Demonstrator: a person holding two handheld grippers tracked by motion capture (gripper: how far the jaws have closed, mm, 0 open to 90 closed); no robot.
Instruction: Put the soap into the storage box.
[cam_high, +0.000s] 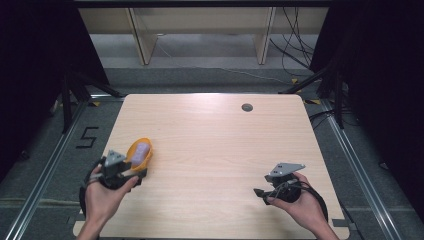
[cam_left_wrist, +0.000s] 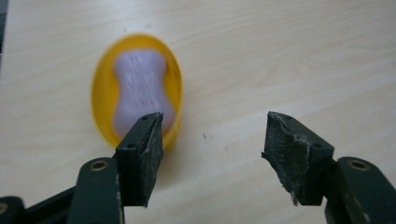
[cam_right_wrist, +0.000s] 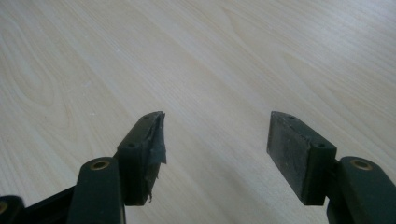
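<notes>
Your left hand-held gripper (cam_left_wrist: 212, 128) stands wide, nothing between its jaws. The pads are black, slab-shaped and worn; the right-hand pad in the left gripper view is ragged along its edge, with pale flecks on it. Just ahead of the left-hand pad, partly behind its tip, lies a yellow oval dish (cam_left_wrist: 103, 79), smooth and glossy like plastic. In it sits a pale lilac soap bar (cam_left_wrist: 140, 86), waisted in the middle and rounded at both ends, its top slightly blurred but seemingly finely streaked. In the high view the dish (cam_high: 134, 149) lies near the left edge of the surface, touching or just beside the front of that hand-held gripper (cam_high: 131, 170); which of the two I cannot tell from above. Your left hand (cam_high: 102, 197) wraps its dark body, a grey three-cornered plate on top.

Your right hand-held gripper (cam_right_wrist: 215, 130) is also spread wide and holds nothing. Its left-hand pad is frayed to a torn point; the other pad is flat and cleaner. Beneath it is bare light wood-grain laminate, matte, with long curved figure. In the high view this hand-held gripper (cam_high: 260, 192) sits low at the right of the surface (cam_high: 215, 140), well apart from the dish, your right hand (cam_high: 300, 202) behind it, black cable looping by the wrist. A small grey round grommet (cam_high: 247, 107) is set near the far edge.
</notes>
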